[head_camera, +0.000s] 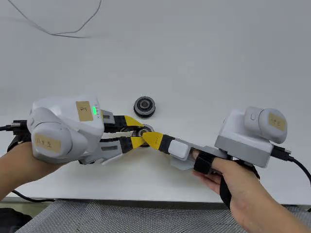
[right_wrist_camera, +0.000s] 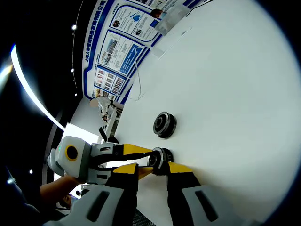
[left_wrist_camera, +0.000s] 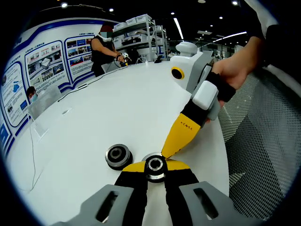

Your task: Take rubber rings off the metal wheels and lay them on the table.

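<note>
A small metal wheel (head_camera: 144, 131) with a dark rubber ring is lifted just above the white table (head_camera: 204, 63). My left gripper (head_camera: 135, 131) comes from the left, and its yellow tips are shut on the wheel (left_wrist_camera: 155, 165). My right gripper (head_camera: 151, 140) reaches in from the right. Its tips are closed on the dark rim of the same wheel (right_wrist_camera: 160, 160), which looks like the ring. A second wheel (head_camera: 145, 106) wearing its black rubber ring lies on the table just behind; it is also in the left gripper view (left_wrist_camera: 118, 156) and the right gripper view (right_wrist_camera: 164, 124).
A thin cable (head_camera: 63, 33) runs across the table's far left. The table's front edge (head_camera: 146, 200) lies close below the grippers, with grey mesh (head_camera: 121, 218) under it. In the left gripper view a person (left_wrist_camera: 104, 52) stands at the far end.
</note>
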A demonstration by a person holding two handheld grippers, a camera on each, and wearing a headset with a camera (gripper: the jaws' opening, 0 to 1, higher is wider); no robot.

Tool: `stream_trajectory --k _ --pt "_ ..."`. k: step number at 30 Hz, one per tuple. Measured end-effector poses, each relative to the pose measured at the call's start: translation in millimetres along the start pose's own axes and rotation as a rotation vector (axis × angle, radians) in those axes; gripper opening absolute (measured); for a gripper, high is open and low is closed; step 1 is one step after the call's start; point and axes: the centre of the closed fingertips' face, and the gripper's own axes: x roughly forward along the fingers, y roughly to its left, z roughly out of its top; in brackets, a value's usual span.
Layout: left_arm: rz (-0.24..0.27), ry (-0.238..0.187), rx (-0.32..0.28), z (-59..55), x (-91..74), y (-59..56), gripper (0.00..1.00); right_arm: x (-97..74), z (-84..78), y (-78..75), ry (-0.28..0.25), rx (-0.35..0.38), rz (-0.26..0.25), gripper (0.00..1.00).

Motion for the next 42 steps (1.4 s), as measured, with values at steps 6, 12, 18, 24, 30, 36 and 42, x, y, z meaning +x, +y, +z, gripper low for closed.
stream_trajectory --k 6,12,18,24,30,36,42 --pt "0.0 0.0 0.0 0.0 0.4 0.1 0.13 -0.8 0.1 -3.1 0.001 -0.014 -0.011 0.21" --pt "-0.001 0.0 0.0 -0.1 0.7 0.1 0.13 -0.5 0.3 -6.4 -0.006 0.009 -0.017 0.18" --pt "-0.001 0.0 -0.001 -0.4 0.8 0.2 0.13 -0.7 0.2 -12.4 -0.005 0.02 -0.033 0.11" --pt "-0.001 -0.001 -0.002 -0.6 0.7 0.3 0.13 -2.1 2.4 -13.2 -0.016 0.03 -0.025 0.04" --pt "0.0 -0.001 -0.003 -0.6 0.8 0.2 0.13 -2.4 1.9 -12.7 -0.015 0.027 -0.025 0.04" --pt "-0.001 0.0 -0.002 -0.5 0.9 0.1 0.13 -3.0 1.3 -12.7 -0.009 0.02 -0.033 0.03" --pt "0.001 0.004 -0.003 -0.4 0.9 0.1 0.13 -3.0 1.4 -10.5 0.002 -0.01 -0.062 0.01"
